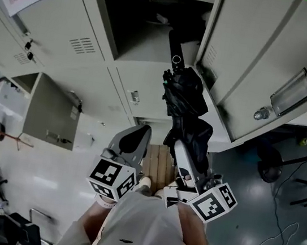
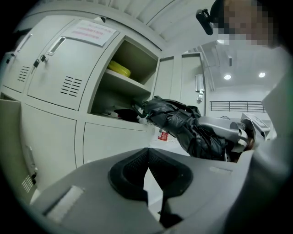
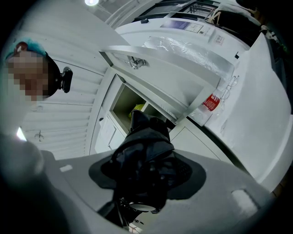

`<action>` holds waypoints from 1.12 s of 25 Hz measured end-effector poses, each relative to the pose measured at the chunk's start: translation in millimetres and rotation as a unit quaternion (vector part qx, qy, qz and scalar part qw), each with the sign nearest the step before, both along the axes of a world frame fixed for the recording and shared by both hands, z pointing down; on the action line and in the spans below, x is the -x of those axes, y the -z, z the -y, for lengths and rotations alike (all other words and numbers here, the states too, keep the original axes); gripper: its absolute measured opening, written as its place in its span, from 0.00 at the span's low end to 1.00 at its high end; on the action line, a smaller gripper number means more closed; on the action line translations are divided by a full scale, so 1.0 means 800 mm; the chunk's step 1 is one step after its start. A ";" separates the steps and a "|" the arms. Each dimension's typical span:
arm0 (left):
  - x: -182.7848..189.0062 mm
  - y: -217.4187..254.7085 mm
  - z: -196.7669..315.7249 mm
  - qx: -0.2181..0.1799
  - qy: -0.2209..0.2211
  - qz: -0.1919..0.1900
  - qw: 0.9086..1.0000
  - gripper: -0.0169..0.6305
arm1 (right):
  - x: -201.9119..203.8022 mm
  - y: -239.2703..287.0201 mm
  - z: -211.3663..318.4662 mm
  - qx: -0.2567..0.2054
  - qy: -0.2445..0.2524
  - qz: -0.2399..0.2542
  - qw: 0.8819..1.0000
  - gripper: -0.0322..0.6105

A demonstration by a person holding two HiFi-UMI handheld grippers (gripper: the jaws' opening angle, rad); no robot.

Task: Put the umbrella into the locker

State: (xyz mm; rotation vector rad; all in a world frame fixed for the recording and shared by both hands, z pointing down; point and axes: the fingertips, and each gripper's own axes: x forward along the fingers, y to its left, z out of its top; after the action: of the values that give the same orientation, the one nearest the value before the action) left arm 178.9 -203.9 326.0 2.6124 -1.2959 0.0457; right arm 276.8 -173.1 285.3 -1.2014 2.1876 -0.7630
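Note:
A folded black umbrella (image 1: 186,95) hangs in the air with its handle end at the mouth of the open locker compartment (image 1: 150,27). My right gripper (image 1: 186,152) is shut on its crumpled fabric; in the right gripper view the umbrella (image 3: 144,146) fills the jaws of that gripper (image 3: 146,176). My left gripper (image 1: 137,136) stands just left of it, shut and empty. In the left gripper view its pads (image 2: 132,171) meet at the tip, and the umbrella (image 2: 183,121) points at the compartment (image 2: 123,91) from the right.
The compartment's door (image 1: 254,60) stands swung out on the right. A yellow thing (image 2: 120,68) lies on the upper shelf. A smaller locker door (image 1: 52,112) hangs open lower left. A wooden board (image 1: 158,168) is below the grippers, and cables (image 1: 281,224) lie on the floor at right.

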 end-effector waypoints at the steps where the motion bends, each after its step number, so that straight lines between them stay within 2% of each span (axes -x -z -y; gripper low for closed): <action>1: 0.003 0.004 0.000 -0.003 0.005 0.000 1.000 0.05 | 0.000 0.002 -0.002 -0.001 0.002 0.002 1.000 0.44; 11: 0.014 0.051 -0.006 -0.032 0.014 0.007 0.999 0.05 | 0.007 0.043 -0.026 -0.036 0.030 -0.004 0.999 0.44; 28: 0.032 0.115 0.000 -0.088 0.019 0.018 0.996 0.05 | 0.022 0.124 0.003 -0.085 0.013 0.012 0.996 0.44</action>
State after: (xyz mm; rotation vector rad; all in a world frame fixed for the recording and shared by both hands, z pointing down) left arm 153.3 -204.2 233.7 2.7423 -1.4217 -0.0288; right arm 259.5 -175.6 186.4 -1.0743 2.2036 -0.5859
